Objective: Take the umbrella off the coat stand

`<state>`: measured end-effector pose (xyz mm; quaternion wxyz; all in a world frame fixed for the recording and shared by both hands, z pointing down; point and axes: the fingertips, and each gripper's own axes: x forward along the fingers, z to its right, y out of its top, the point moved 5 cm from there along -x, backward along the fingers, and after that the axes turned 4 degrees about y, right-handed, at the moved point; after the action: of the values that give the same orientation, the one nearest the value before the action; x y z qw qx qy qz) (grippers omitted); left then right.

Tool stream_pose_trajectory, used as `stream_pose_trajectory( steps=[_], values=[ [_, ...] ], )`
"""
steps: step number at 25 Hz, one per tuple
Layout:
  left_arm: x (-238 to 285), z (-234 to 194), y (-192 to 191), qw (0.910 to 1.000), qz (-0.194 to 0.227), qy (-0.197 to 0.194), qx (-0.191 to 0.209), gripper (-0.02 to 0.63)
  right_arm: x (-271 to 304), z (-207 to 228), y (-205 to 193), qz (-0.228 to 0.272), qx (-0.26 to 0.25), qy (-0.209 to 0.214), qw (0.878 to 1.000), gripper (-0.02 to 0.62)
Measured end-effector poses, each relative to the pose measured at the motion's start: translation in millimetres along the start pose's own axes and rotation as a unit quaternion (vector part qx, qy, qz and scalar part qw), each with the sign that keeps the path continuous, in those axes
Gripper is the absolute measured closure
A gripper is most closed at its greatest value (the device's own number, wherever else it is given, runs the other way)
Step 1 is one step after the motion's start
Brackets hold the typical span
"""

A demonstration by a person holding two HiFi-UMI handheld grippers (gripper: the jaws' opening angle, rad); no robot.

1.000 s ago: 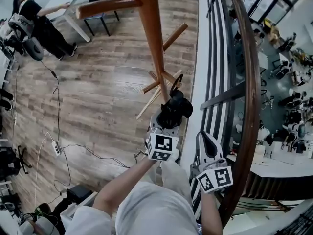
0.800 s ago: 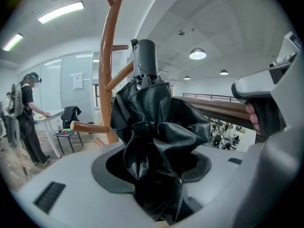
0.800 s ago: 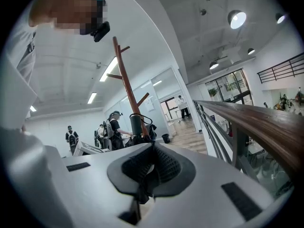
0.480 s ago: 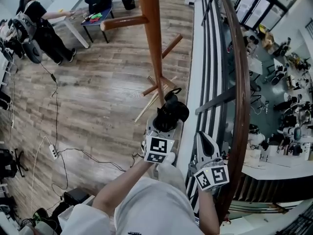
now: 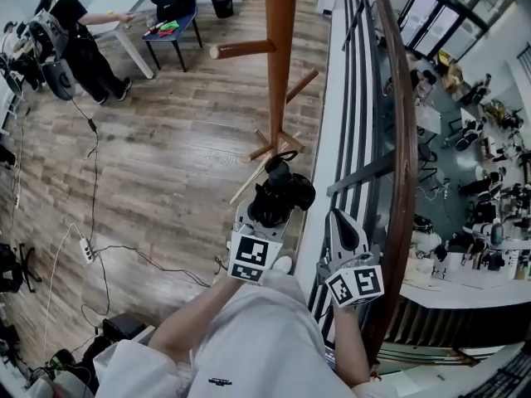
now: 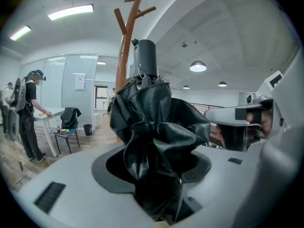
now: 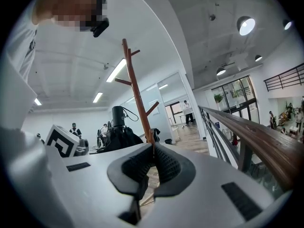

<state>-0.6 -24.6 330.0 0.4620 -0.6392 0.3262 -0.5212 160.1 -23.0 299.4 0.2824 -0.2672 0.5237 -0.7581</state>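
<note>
Left gripper (image 5: 259, 222) clamps the folded umbrella (image 5: 280, 191), long axis pointing handle-first toward 1 o'clock at the stand (image 5: 280, 65). Right gripper (image 5: 340, 222), at its 3 o'clock, is closed and empty.

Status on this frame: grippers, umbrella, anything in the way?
Left hand-held gripper shut on folded black umbrella. Right hand-held gripper shut, empty. Strap loop near coat stand; clearance unclear. Wooden railing close on right.

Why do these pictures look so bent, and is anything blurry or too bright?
Head view: the wide lens bows the wooden handrail into an arc. Left gripper view: round fisheye frame with dark corners; the black umbrella fills the middle. Right gripper view: a ceiling lamp glares white.
</note>
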Motion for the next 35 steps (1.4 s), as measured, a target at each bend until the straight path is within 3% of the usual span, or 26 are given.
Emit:
stream_pose_trajectory(
  steps=[15, 22, 30, 35],
  values=[
    [-101, -29, 49, 0.9988, 0.044, -0.003, -0.021, 0.365, 10, -40, 36, -0.01, -0.033, 0.041, 0.999, 0.56],
    [-148, -66, 36, 0.9982, 0.031, -0.015, -0.049, 0.365, 25, -83, 41, -0.011, -0.04, 0.049, 0.998, 0.561],
    [-156, -70, 52, 0.9987, 0.031, -0.007, -0.039, 0.365, 21, -71, 71, -0.005, -0.051, 0.043, 0.998, 0.56],
    [-165, -78, 48, 0.9984, 0.032, -0.031, -0.035, 0.365, 20, -85, 72, 0.005, -0.046, 0.031, 0.998, 0.561]
  ],
)
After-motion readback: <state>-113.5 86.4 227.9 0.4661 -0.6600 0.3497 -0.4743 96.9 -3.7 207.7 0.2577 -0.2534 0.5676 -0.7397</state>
